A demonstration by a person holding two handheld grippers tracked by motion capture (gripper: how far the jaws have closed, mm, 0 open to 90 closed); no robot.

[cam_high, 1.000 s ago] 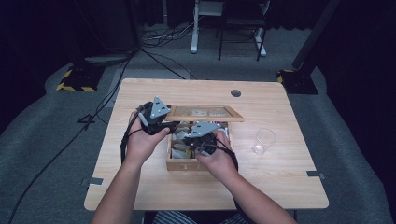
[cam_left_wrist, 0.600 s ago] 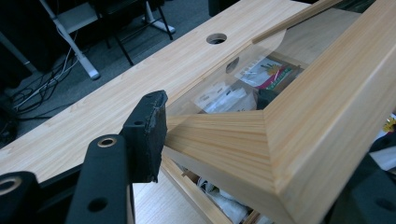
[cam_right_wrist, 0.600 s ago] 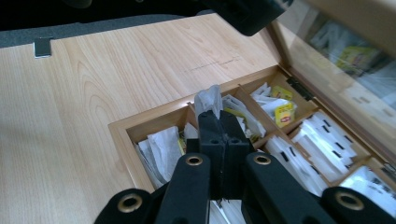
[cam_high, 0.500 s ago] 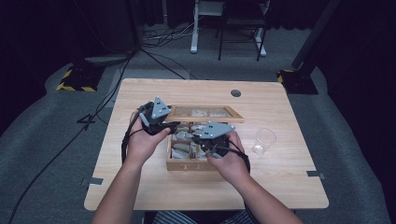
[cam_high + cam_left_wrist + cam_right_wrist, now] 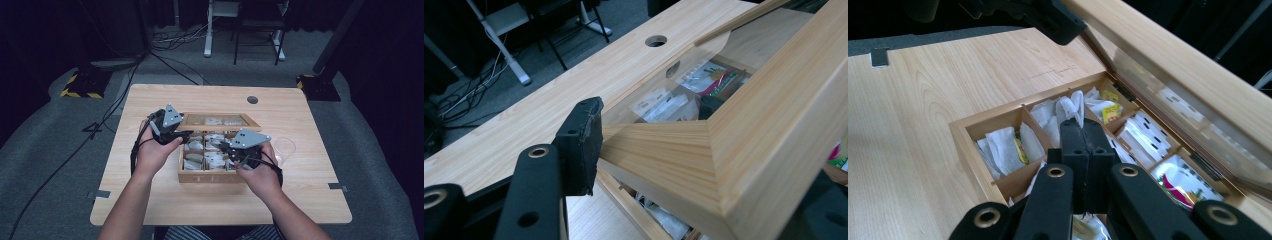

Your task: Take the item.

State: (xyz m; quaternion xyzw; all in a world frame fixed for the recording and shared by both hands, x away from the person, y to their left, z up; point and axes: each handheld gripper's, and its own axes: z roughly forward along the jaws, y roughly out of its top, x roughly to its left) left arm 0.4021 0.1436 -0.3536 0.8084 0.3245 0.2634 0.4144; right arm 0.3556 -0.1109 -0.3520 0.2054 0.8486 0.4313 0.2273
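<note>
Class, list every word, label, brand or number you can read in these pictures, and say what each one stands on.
None can be read.
Sachets in the wooden box: dark print marks, too blurred to read.
Yellow sachet: print too small.
Packets seen through the glass lid: print blurred.

Black two-jaw tools, grey three-cornered plates, trailing cables
</note>
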